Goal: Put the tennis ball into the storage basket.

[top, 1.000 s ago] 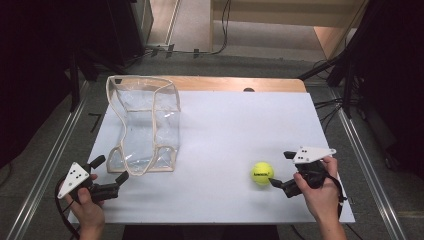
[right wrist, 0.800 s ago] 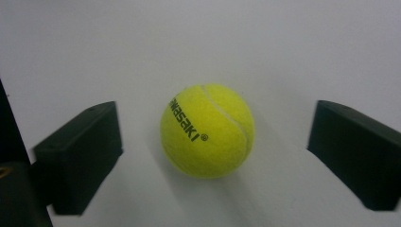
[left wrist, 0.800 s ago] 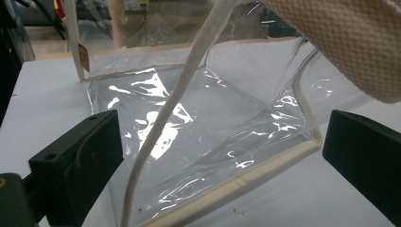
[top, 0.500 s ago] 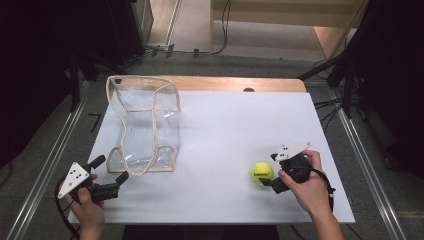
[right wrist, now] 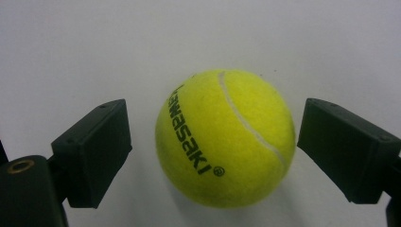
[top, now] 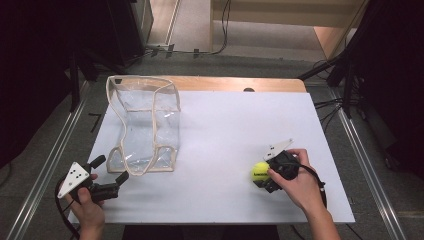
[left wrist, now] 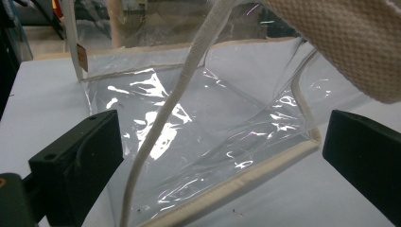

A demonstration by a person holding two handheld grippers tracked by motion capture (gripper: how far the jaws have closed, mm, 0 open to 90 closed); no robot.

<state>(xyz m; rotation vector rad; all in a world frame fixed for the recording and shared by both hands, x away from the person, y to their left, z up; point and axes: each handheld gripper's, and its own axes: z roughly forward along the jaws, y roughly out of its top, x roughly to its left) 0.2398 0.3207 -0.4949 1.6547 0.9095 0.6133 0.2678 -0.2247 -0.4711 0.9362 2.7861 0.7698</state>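
Toward the lower right of the high view, a yellow tennis ball (top: 260,173) lies on the white worktop (top: 235,130), with the right hand-held gripper (top: 266,176) right up against it in the person's right hand (top: 300,186). Seen along that gripper's own jaws in the right gripper view, the tennis ball (right wrist: 226,138) sits between the two black jaws. The right jaw seems to meet the ball's side, while a narrow strip of worktop shows between the left jaw and the ball, so the ball is bracketed, not yet pinched. These jaws have just been closing in around it.

At the lower left of the high view, the left hand-held gripper (top: 111,179) rests near the worktop's edge in the left hand (top: 87,207), jaws spread wide with nothing between them. Just above it in the frame stands a clear plastic bag (top: 145,125) with beige trim. In the left gripper view the bag (left wrist: 208,127) lies close ahead, a beige strap (left wrist: 165,123) running down between the wide jaws.
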